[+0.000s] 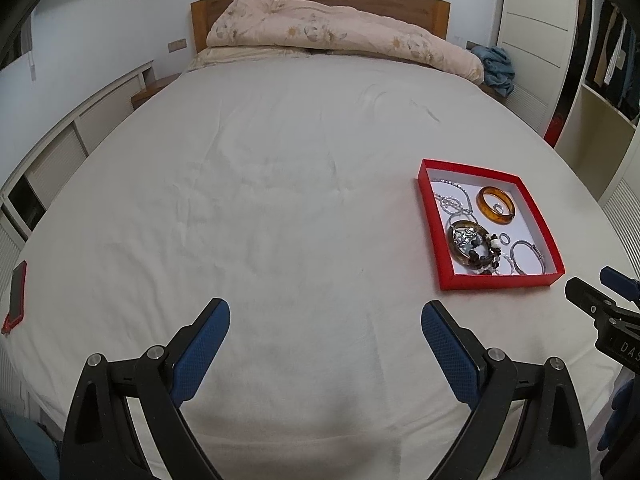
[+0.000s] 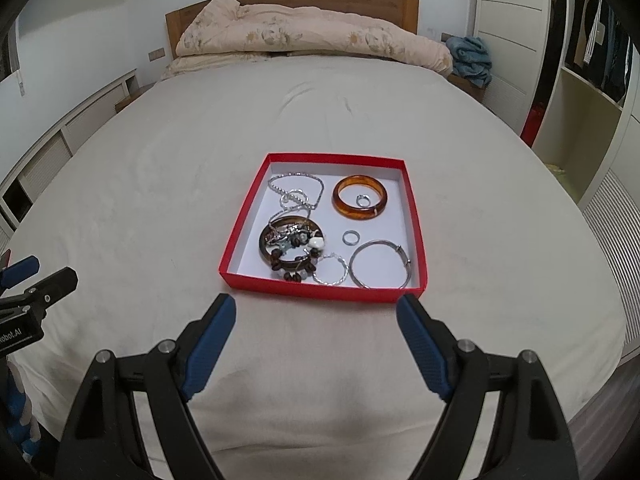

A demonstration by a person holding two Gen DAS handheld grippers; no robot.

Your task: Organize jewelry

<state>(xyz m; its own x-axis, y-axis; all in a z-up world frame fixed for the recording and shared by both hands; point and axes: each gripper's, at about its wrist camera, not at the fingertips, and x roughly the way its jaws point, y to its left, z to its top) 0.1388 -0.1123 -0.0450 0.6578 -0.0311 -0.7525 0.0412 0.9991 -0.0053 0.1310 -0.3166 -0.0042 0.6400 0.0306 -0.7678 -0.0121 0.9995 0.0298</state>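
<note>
The jewelry is gathered in a shallow red box (image 2: 323,227) with a white floor, which lies on the bed (image 2: 160,184) towards its near edge, well apart from the rumpled quilt (image 2: 312,38) at the headboard end. Inside the box, an amber bangle (image 2: 360,198) is seen in the far right part, with a small ring (image 2: 363,200) lying within it. A silver chain (image 2: 294,192) is spread in the far left part, and a dark bangle (image 2: 289,245) is tangled with a beaded bracelet (image 2: 298,268) and some silver pieces at the near left. A second small ring (image 2: 351,237), a thin silver hoop (image 2: 331,269) and a plain silver bangle (image 2: 380,264) are placed along the near right.

No piece is found loose on the bed sheet, so the collecting appears done; the tangle at the near left is judged to be what is left, though whether those pieces are truly knotted cannot be told at this size.

The right tongs (image 2: 316,312) are held released and empty, just short of the box's near wall. The left tongs (image 1: 325,316) are likewise released and empty, over bare sheet well to the left of the box.

The single pieces are shown head-on only in the right wrist view. In the left wrist view alone, a red-cased phone (image 1: 16,298) is shown at the bed's left edge, and the box is seen obliquely at the right.
</note>
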